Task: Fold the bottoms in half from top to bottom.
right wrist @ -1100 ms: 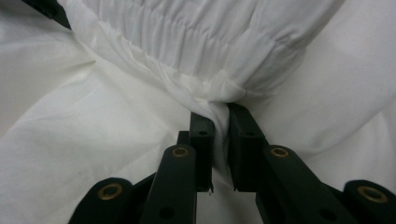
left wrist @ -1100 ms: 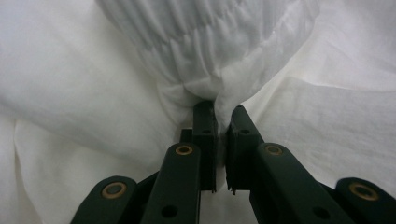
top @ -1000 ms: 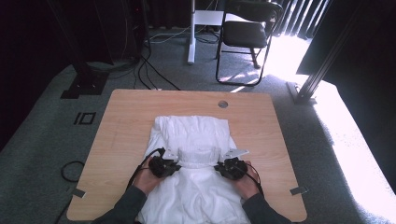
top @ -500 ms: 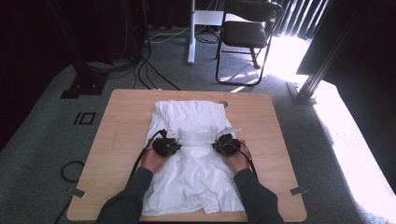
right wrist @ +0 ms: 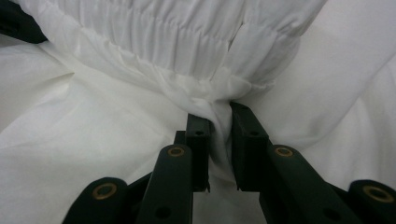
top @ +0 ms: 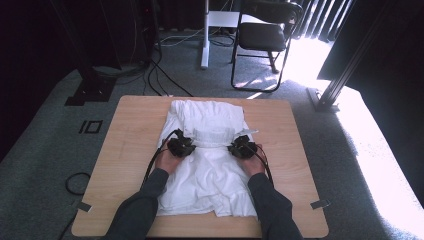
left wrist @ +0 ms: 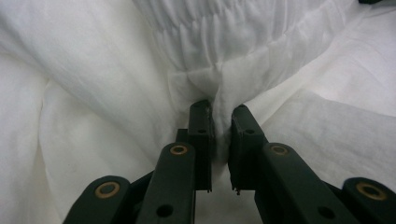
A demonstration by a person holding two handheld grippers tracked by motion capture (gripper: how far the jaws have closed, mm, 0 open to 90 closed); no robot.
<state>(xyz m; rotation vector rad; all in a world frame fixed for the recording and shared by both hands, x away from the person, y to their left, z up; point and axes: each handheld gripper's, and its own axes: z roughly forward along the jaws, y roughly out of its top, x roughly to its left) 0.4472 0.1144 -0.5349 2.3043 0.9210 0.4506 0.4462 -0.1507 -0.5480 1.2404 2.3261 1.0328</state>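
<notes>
A white garment point(top: 210, 170) with a gathered elastic band point(top: 214, 135) lies spread down the middle of the wooden table point(top: 130, 130). My left gripper point(top: 181, 146) sits at the band's left end, shut on a pinch of the white cloth point(left wrist: 219, 100). At the band's right end my right gripper point(top: 242, 146) is shut on the bunched edge point(right wrist: 217, 112) just under the elastic. The gathered band point(right wrist: 187, 42) rises beyond the right jaws. Both hands hold the grippers at about the same height, level with each other.
A black folding chair point(top: 265, 35) and a white stand leg point(top: 205, 30) stand on the carpet beyond the table. Cables point(top: 160, 75) run across the floor at the back left. Bare wood point(top: 285, 130) flanks the garment on both sides. Tape tabs point(top: 320, 204) mark the table's near corners.
Both grippers have moved away from me toward the table's far side, carrying the banded edge with them. More of the garment now lies flat behind them on the near side.
</notes>
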